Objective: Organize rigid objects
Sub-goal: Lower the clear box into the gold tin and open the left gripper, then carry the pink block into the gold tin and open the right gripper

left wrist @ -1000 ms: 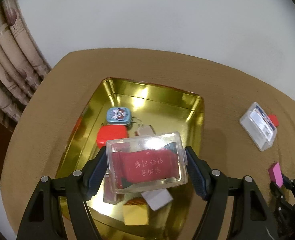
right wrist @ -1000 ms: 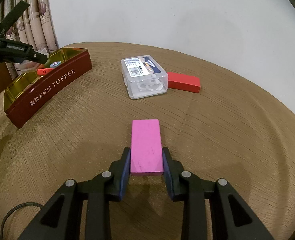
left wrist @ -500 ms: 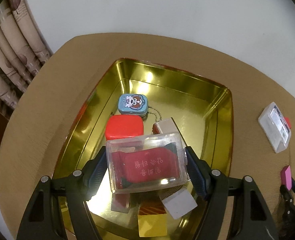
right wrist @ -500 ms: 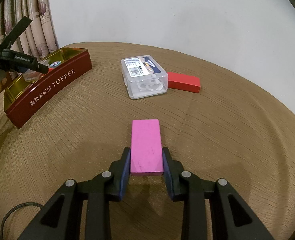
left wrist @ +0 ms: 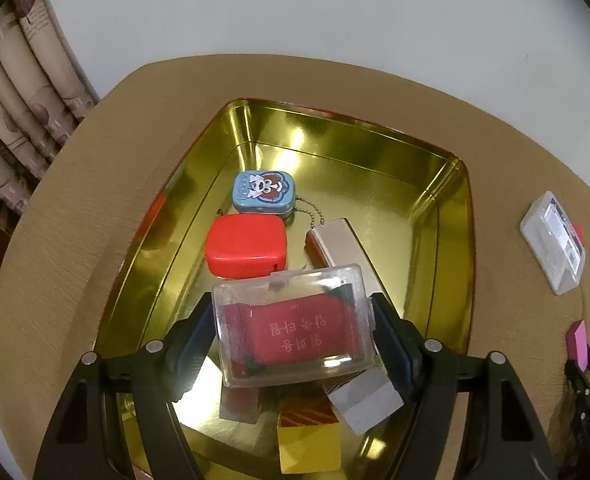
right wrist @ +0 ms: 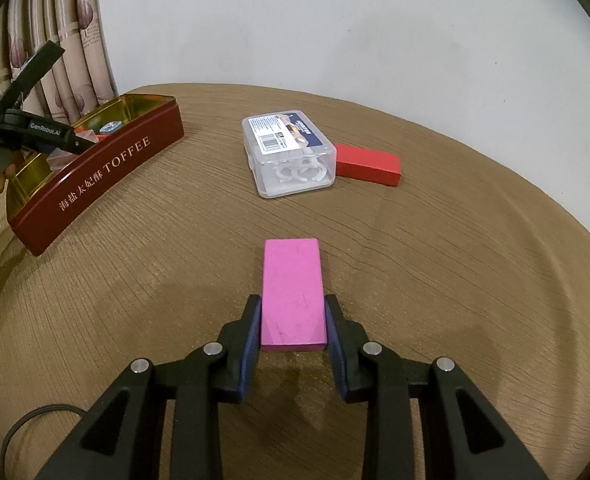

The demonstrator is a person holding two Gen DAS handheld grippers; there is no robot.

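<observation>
Clear plastic case (left wrist: pixel 293 326) with red packet inside pinched between left gripper (left wrist: pixel 293 332) pads, held over gold tin (left wrist: pixel 451 208) interior, above blue tin (left wrist: pixel 263 192), red box (left wrist: pixel 246 246), silver block (left wrist: pixel 337 246). Pink block (right wrist: pixel 293 294) clamped in right gripper (right wrist: pixel 293 330), low over table (right wrist: pixel 475 280). Right wrist view alone shows tin's red TOFFEE side, clear clip box (right wrist: pixel 289 154) touching red block (right wrist: pixel 368 165).

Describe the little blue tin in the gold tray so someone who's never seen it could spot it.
Look inside the gold-lined toffee tin on the brown table. At its far-left floor lies the small blue tin, just beyond the red case. Only it carries a cartoon animal face and a ball chain.
</observation>
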